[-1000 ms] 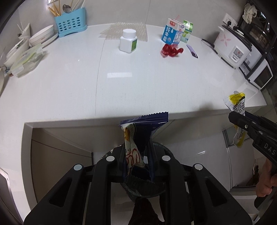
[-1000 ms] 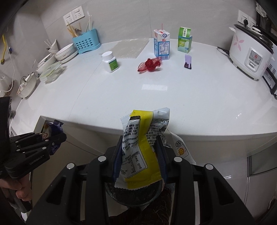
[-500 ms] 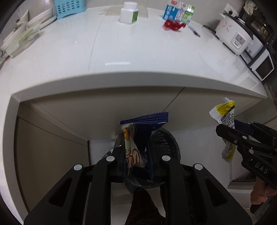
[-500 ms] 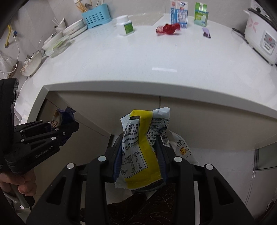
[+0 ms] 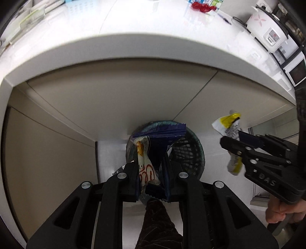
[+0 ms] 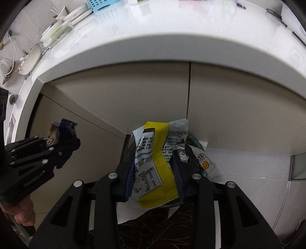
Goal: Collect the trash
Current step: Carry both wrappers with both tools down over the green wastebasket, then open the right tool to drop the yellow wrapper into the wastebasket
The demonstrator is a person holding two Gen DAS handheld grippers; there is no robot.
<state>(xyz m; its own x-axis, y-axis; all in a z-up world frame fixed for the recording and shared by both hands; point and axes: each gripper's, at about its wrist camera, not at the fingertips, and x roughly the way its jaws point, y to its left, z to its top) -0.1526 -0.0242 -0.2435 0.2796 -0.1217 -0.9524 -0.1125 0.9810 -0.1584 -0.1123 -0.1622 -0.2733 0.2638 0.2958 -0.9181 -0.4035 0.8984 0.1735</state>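
Note:
My left gripper (image 5: 152, 173) is shut on a dark blue snack wrapper (image 5: 158, 145) and holds it above a dark mesh trash bin (image 5: 188, 151) on the floor by the cabinet. My right gripper (image 6: 154, 168) is shut on a yellow and white snack wrapper (image 6: 153, 160). That wrapper hides most of the bin, whose rim (image 6: 195, 140) and crumpled trash show just behind it. The right gripper also shows in the left wrist view (image 5: 235, 147) with the yellow wrapper (image 5: 232, 134), to the right of the bin. The left gripper shows in the right wrist view (image 6: 57, 145) at the left.
The white countertop edge (image 5: 133, 46) overhangs beige cabinet doors (image 5: 114, 107). On the counter are a red wrapper (image 5: 200, 6), a rice cooker (image 5: 267, 32), plates (image 6: 30, 59) and a blue rack (image 6: 103, 7). The floor is dark marble (image 6: 153, 229).
Both grippers have dropped from counter height to below the counter edge, toward the trash bin, each still holding its wrapper. The counter has slid to the top of both views.

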